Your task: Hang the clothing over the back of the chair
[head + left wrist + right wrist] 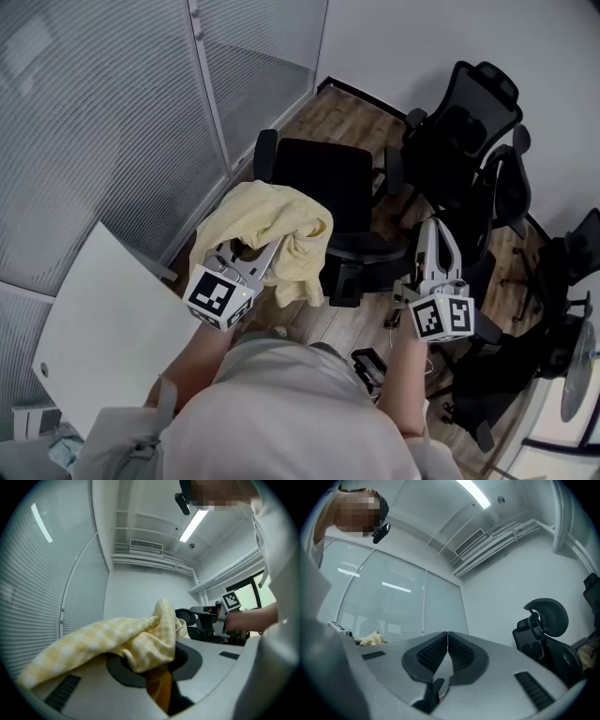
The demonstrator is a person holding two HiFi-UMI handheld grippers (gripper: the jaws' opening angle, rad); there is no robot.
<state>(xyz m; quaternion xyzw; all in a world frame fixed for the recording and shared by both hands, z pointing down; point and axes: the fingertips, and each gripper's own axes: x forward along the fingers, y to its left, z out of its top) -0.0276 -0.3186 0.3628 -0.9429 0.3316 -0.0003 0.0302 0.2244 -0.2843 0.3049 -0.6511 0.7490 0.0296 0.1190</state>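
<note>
Far left, a glass partition with blinds [94, 112] is seen, and a white tabletop [103, 309] is tucked in just below it. Next up, the left gripper [253, 267] is held out roughly level, and its claw is clamped narrow on the clothing [272, 225]. It's a pale yellow checked piece, and a fold of it is pinched right between the pads in the left gripper view. The rest is bunched up and draped over the gripper, so it's carried in the air, nothing hung on anything yet. From the head view it's lined up over the left edge of the black chair [328, 183], by that side's armrest. Further right, the right gripper [437, 230] is raised a little with its claw closed flat, pad against pad, nothing caught in it. More black office chairs [478, 122] are parked along the right wall.
</note>
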